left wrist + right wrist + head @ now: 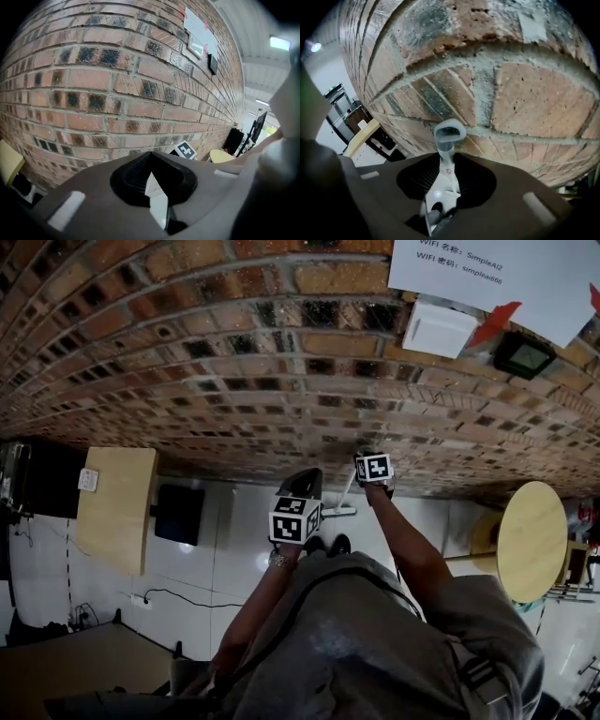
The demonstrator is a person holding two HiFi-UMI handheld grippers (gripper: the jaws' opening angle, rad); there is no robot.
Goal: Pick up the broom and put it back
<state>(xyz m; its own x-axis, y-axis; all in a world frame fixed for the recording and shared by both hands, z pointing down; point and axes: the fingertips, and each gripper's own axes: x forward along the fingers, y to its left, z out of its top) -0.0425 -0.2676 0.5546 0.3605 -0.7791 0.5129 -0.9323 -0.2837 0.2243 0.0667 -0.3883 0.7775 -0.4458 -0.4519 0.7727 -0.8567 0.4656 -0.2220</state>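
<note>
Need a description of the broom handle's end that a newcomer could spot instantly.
Start at the brick wall. Close in front of it, the right gripper is clamped on a pale handle. The handle sticks out past the jaws toward the bricks and ends in an oval hanging loop, the one smooth, pale thing against the rough red brick.

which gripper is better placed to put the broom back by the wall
Right. The right gripper is shut on the broom handle just below its hanging loop, which sits close to the brick wall. The left gripper grips a white part too, likely lower on the handle.
</note>
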